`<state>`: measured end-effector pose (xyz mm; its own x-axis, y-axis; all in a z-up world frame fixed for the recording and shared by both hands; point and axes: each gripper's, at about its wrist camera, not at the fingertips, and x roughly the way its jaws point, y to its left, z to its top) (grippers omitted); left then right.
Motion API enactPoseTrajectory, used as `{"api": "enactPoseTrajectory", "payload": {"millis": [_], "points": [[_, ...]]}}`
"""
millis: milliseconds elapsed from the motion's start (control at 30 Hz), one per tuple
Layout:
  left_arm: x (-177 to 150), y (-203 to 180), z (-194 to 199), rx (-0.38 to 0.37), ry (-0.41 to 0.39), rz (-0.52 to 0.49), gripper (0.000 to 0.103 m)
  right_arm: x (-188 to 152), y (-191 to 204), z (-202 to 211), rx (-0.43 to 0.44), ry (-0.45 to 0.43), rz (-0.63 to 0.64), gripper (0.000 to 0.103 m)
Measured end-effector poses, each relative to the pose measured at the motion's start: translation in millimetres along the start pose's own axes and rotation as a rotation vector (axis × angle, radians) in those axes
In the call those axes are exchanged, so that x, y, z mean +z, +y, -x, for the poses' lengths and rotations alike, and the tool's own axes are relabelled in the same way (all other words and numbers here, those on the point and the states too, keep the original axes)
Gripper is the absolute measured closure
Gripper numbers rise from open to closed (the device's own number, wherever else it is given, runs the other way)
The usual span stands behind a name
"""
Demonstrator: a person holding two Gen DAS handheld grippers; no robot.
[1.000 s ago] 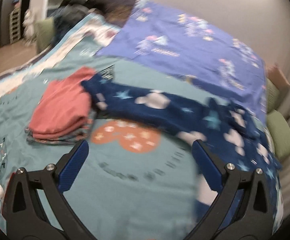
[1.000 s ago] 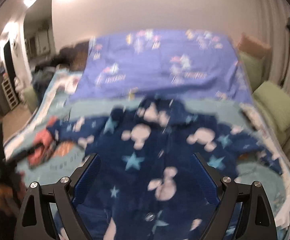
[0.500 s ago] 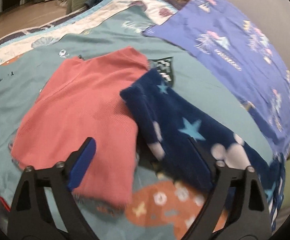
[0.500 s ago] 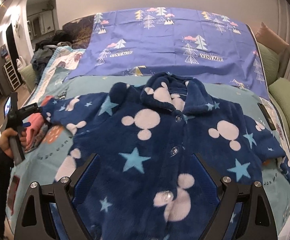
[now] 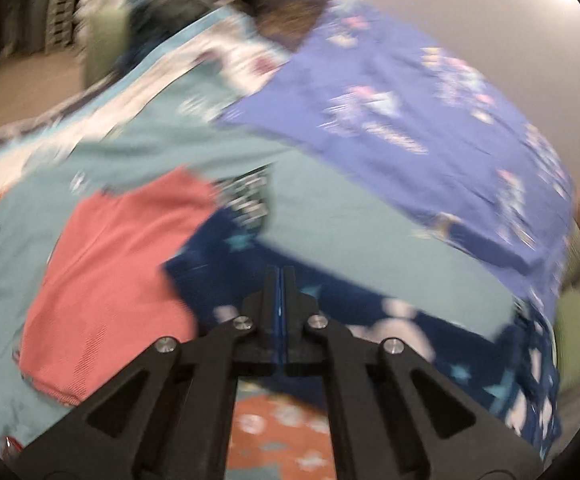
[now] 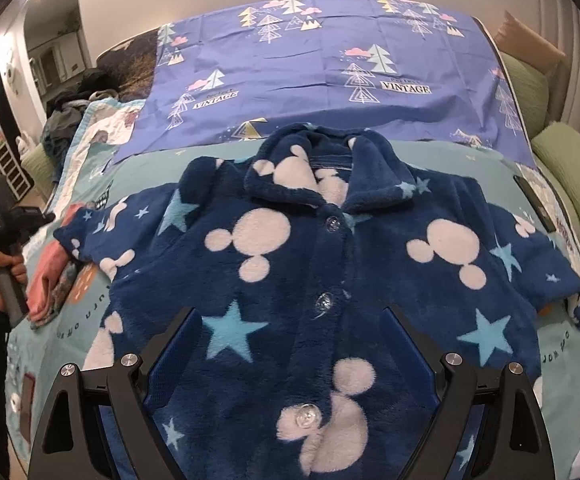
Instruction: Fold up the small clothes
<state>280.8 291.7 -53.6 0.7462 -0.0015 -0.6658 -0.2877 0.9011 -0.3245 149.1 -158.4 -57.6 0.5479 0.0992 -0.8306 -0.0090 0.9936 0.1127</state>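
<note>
Half a second ago the left gripper's [image 5: 281,280] blue-padded fingers [image 5: 269,288] stood wide apart above the sleeve; now they are clenched together, with the sleeve end just beyond and beneath them, though the blur hides whether any cloth is pinched between them. That sleeve belongs to the navy fleece button-front jacket with pale pink mouse heads and light blue stars [image 6: 329,272], which lies face up and spread flat on the teal printed bed cover [image 6: 70,340], collar at 12 o'clock, sleeves out toward 9 and 3. Its three clear buttons are fastened. At 9 o'clock of the jacket, touching the sleeve end, sits a folded coral ribbed garment [image 5: 110,280]. The right gripper [image 6: 291,340] hangs over the jacket's lower front, fingers released and spread wide.
</note>
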Motion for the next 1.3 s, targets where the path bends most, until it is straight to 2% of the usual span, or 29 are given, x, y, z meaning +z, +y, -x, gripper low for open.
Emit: {"api": "enactPoseTrajectory", "payload": {"millis": [67, 133, 167, 200, 233, 267, 333, 400, 433, 500, 533, 567, 633, 667, 733, 800, 833, 933, 1033, 1167, 1233, 1300], "points": [[3, -28, 16, -0.041, -0.015, -0.061, 0.102, -2, -3, 3, 0.004, -0.003, -0.009, 0.011], [7, -39, 22, -0.015, -0.022, -0.080, 0.093, -6, -7, 8, 0.002, -0.009, -0.014, 0.011], [9, -38, 19, 0.017, -0.019, -0.083, 0.062, -9, -10, 12, 0.002, -0.012, -0.016, 0.011], [10, -31, 15, 0.058, -0.016, -0.075, 0.025, -12, -13, 14, 0.000, -0.013, -0.017, 0.011], [10, -20, 9, 0.109, -0.018, -0.053, 0.016, -15, -16, 17, -0.004, -0.013, -0.018, 0.011], [9, -6, 1, 0.158, -0.019, -0.028, 0.015, -18, -18, 18, -0.008, -0.011, -0.020, 0.011], [7, 26, -23, 0.221, 0.034, 0.027, 0.016, -22, -26, 19, -0.023, 0.002, -0.028, 0.011], [1, 60, -47, 0.233, 0.111, 0.128, 0.026, -25, -33, 17, -0.033, 0.017, -0.037, 0.011], [-3, 70, -55, 0.221, 0.137, 0.175, 0.030, -25, -37, 14, -0.039, 0.027, -0.047, 0.011], [-9, 87, -72, 0.168, 0.179, 0.268, 0.047, -26, -41, 10, -0.041, 0.037, -0.065, 0.011], [-11, 92, -79, 0.150, 0.195, 0.292, 0.049, -26, -43, 8, -0.039, 0.042, -0.076, 0.011], [-10, 93, -84, 0.159, 0.194, 0.295, 0.051, -25, -44, 5, -0.033, 0.046, -0.087, 0.011], [-6, 87, -87, 0.200, 0.162, 0.253, 0.070, -24, -44, 2, -0.026, 0.052, -0.098, 0.011], [-3, 83, -87, 0.217, 0.157, 0.226, 0.089, -24, -42, 0, -0.024, 0.055, -0.097, 0.011], [4, 75, -81, 0.201, 0.134, 0.201, 0.093, -24, -40, -2, -0.023, 0.059, -0.087, 0.011], [7, 58, -61, 0.125, 0.076, 0.164, 0.093, -24, -37, -4, -0.029, 0.060, -0.070, 0.011], [9, 46, -54, 0.106, 0.056, 0.137, 0.093, -25, -36, -5, -0.034, 0.059, -0.065, 0.011], [14, 1, -19, -0.014, 0.007, 0.043, 0.093, -24, -36, -5, -0.029, 0.057, -0.073, 0.011], [7, -62, 29, -0.162, -0.041, -0.093, 0.093, -22, -37, 0, 0.001, 0.050, -0.092, 0.011], [-20, -140, 79, -0.373, -0.050, -0.242, 0.093, -20, -40, 16, 0.012, 0.010, -0.106, 0.011], [-46, -179, 102, -0.490, -0.031, -0.324, 0.093, -18, -46, 23, 0.001, -0.011, -0.111, 0.011], [-69, -207, 112, -0.562, -0.001, -0.367, 0.093, -18, -56, 29, -0.018, -0.026, -0.128, 0.011]]}}
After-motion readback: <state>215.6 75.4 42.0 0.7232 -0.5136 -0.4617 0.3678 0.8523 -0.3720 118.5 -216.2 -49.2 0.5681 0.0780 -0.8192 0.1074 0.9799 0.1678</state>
